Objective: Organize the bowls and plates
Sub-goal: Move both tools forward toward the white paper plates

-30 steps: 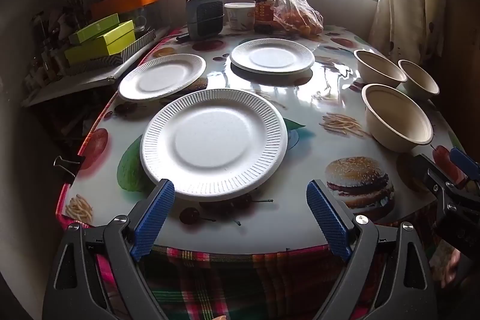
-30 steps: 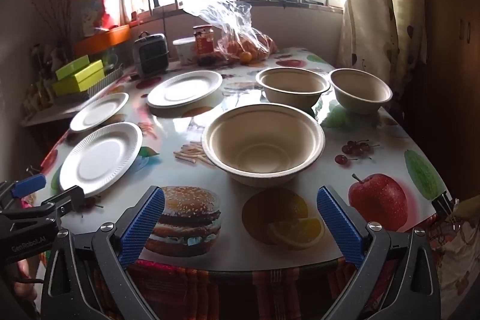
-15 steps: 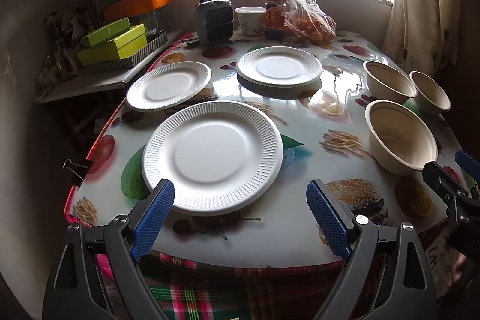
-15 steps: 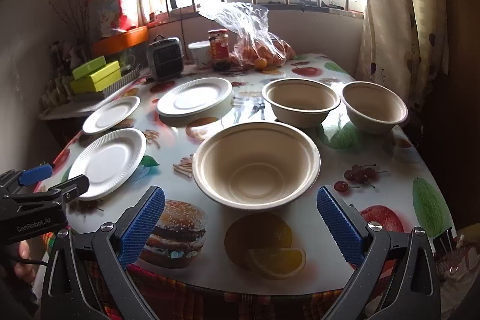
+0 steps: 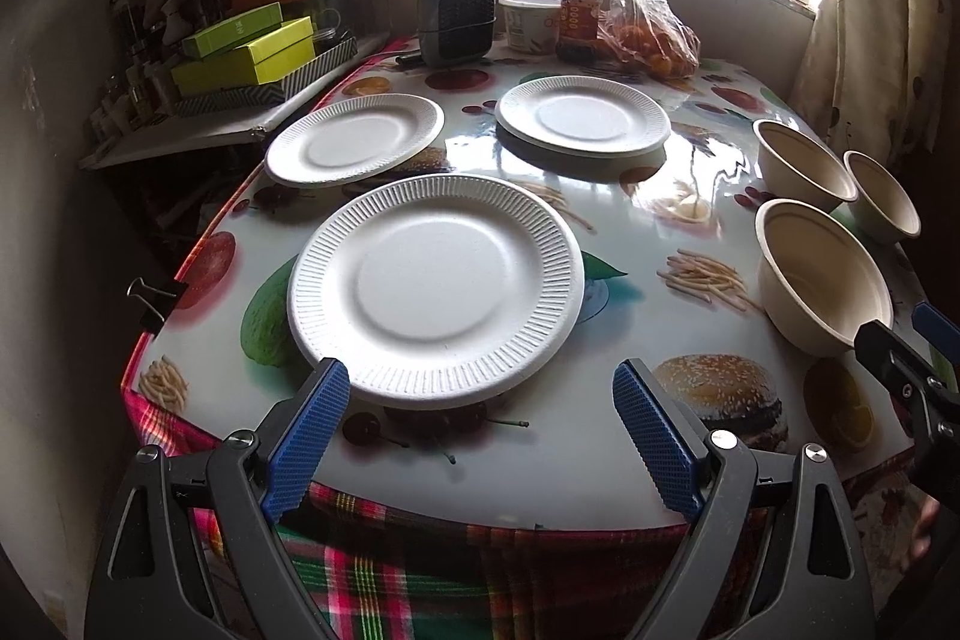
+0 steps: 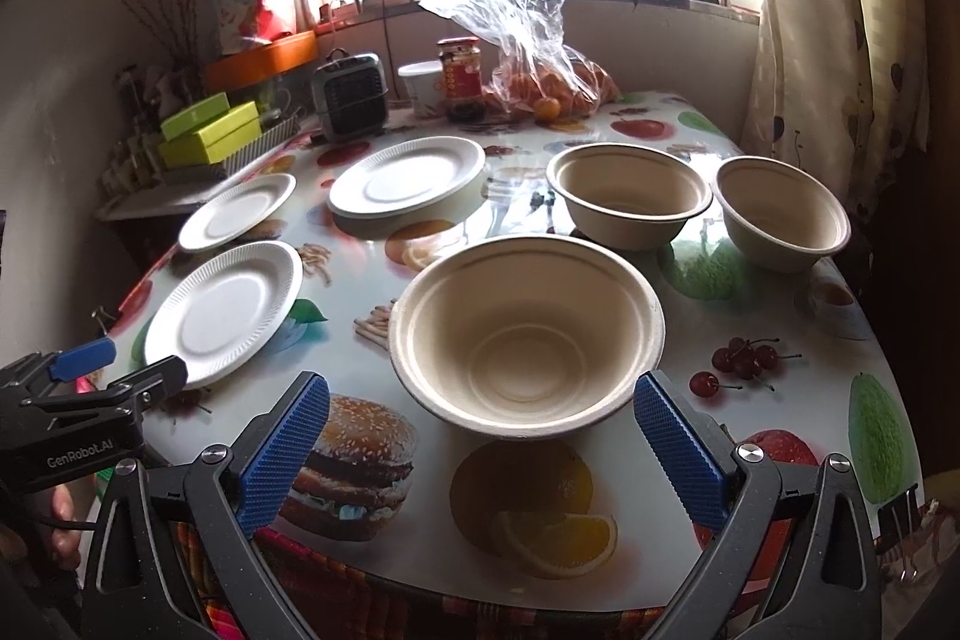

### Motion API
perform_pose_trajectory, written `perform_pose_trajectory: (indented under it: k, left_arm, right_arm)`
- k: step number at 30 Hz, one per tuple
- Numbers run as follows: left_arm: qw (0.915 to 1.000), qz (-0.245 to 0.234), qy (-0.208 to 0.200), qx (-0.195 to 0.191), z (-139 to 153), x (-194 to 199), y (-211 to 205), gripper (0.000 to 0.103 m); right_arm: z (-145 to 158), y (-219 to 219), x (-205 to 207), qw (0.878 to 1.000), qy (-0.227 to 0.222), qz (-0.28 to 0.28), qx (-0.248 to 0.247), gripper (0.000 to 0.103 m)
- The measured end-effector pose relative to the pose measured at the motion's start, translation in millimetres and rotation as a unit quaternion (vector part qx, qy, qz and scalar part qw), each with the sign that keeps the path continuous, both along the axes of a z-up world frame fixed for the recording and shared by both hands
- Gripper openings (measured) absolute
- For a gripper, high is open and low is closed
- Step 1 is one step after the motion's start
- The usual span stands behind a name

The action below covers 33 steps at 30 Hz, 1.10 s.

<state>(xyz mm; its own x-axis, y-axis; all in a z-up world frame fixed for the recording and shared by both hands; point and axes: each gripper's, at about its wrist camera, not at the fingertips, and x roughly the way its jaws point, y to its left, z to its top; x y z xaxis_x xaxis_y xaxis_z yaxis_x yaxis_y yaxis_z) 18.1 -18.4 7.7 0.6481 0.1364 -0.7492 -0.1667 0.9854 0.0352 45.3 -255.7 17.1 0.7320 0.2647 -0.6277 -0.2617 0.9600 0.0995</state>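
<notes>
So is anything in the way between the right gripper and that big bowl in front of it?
Nothing visible is. The right gripper is open, and only bare tablecloth lies between its blue fingers and the nearest bowl. The other two bowls sit farther back.

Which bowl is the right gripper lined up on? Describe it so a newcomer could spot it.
Start at the table with the fruit-and-burger print. Three tan bowls sit on its right side; take the nearest bowl, just ahead of the open right gripper. It looks the widest, stands beside the printed burger, and the two other bowls sit behind it toward the window.
</notes>
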Motion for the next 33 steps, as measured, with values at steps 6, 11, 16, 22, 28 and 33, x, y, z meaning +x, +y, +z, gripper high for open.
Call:
perform_pose_trajectory:
  k: [6, 11, 16, 22, 28, 33]
  left_arm:
    - [0.9999, -0.008, -0.004, 0.007, 4.1, -0.9, 1.2, 0.09]
    - [0.9999, -0.012, -0.011, -0.001, 6.0, -2.9, 2.7, 0.09]
    - [0.9998, -0.012, -0.012, -0.004, 6.1, -5.4, 5.6, 0.09]
    - [0.9999, -0.008, -0.012, -0.005, 7.1, -6.5, 9.2, 0.09]
    - [0.9999, -0.01, -0.011, -0.004, 6.5, -4.6, 8.3, 0.09]
    - [0.9999, -0.011, -0.009, -0.002, 5.2, -3.3, 7.2, 0.09]
  right_arm:
    - [-4.3, 1.1, -4.5, 1.0, -0.002, -0.008, 0.016, 0.103]
    - [-3.7, 2.3, -8.0, 1.0, 0.002, -0.02, 0.024, 0.103]
    - [-3.4, 6.0, -9.4, 0.999, 0.008, -0.029, 0.02, 0.103]
    - [-2.8, 7.6, -10.8, 0.999, 0.008, -0.028, 0.019, 0.103]
    - [-2.9, 7.7, -11.2, 0.999, 0.01, -0.03, 0.018, 0.103]
    - [-3.2, 7.3, -10.9, 0.999, 0.009, -0.03, 0.017, 0.103]
